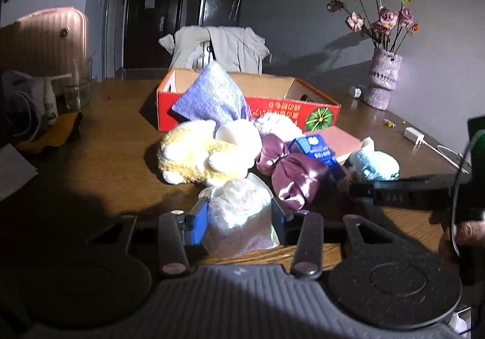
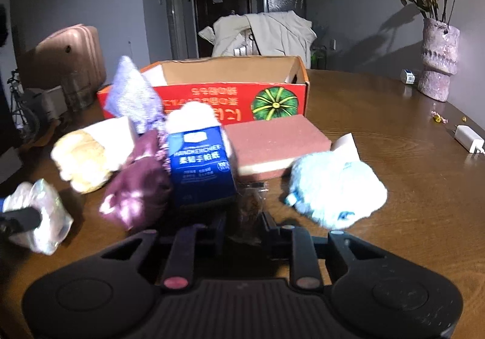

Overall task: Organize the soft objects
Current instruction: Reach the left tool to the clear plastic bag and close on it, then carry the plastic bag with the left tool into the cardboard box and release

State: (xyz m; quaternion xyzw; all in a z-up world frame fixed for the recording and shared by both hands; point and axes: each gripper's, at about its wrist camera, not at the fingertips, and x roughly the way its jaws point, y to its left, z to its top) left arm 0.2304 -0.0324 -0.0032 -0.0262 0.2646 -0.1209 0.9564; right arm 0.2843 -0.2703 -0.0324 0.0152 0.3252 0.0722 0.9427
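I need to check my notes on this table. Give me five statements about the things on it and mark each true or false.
1. The left gripper is shut on a clear plastic bag. True.
2. The red cardboard box is full of toys. False: its inside looks empty as far as can be seen.
3. A blue tissue pack stands in front of the pink sponge block. True.
4. The vase of dried flowers lies tipped over. False: it stands upright.
5. The light blue plush toy sits inside the box. False: it lies on the table.
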